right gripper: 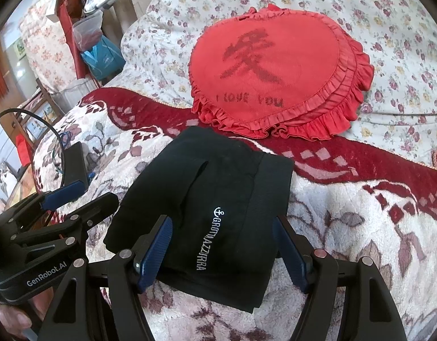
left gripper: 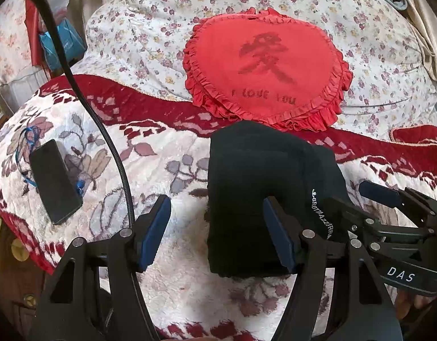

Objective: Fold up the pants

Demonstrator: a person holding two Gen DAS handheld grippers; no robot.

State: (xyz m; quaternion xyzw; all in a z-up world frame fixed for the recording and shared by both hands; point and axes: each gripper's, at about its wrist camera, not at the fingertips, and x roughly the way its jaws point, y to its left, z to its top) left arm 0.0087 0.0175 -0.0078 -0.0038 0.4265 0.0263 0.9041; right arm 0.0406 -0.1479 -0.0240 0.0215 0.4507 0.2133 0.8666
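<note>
Black fabric pants (right gripper: 215,216), folded into a compact rectangle w/ white "GROTTAZZURRA" lettering + anchor logo, lie on the fluffy white-and-red floral blanket (right gripper: 346,227), just in front of the red heart-shaped ruffled cushion (right gripper: 272,76).

Left gripper (left gripper: 217,236): jaws wide, nothing pinched; its right-side blue pad sits over the pants' near left edge, but contact can't be told from this angle.

Right gripper (right gripper: 222,253): jaws wide, straddling the near edge of the pants; whether the pads touch the cloth is hard to make out.

Black smartphone (left gripper: 55,182) w/ blue cord lies on the blanket off to the left, partly hidden in the right wrist view behind the left gripper. Black cable (left gripper: 85,108) arcs across the left view. Both holding hands mostly cut off at frame edges. Floral white quilt (left gripper: 150,37) behind the cushion; clutter far left blurred.
</note>
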